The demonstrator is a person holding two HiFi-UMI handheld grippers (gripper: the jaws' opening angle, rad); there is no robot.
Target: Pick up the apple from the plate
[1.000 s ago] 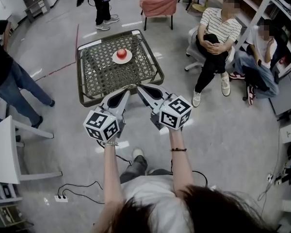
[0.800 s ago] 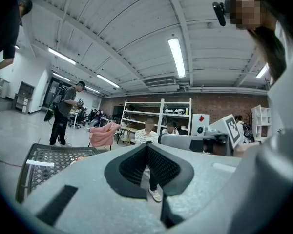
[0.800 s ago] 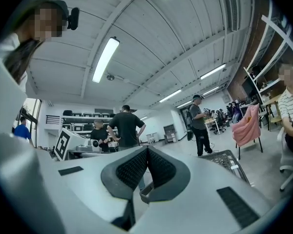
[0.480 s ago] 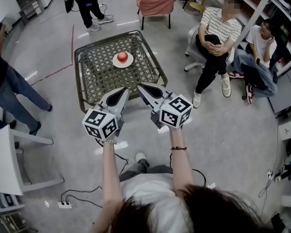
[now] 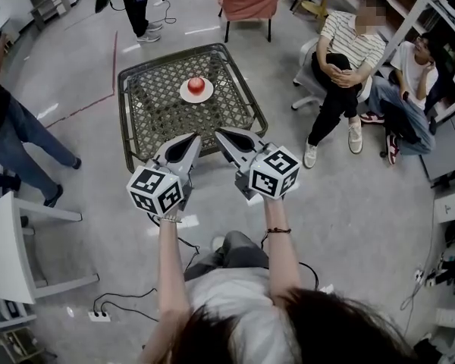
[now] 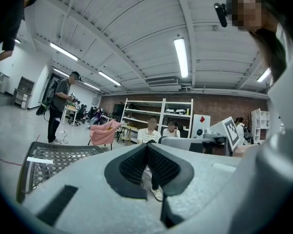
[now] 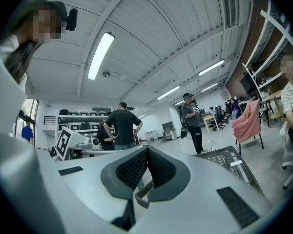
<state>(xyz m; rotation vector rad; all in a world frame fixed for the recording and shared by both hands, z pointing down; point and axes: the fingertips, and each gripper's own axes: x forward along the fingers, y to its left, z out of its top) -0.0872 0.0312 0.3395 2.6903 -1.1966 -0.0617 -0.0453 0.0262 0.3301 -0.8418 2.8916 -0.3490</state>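
Head view: red round apple (image 5: 196, 85) on white plate (image 5: 183, 92), woven metal bench (image 5: 159, 116); L gripper (image 5: 194, 137) & R gripper (image 5: 219, 132) near its edge, both jaws together, empty.

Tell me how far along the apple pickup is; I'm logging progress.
Done: nothing; the red apple sits on the round white plate on the woven square table. In hand: the left gripper and right gripper, both shut and empty, point toward the table, short of the plate. Left: reach, open, grasp, lift.
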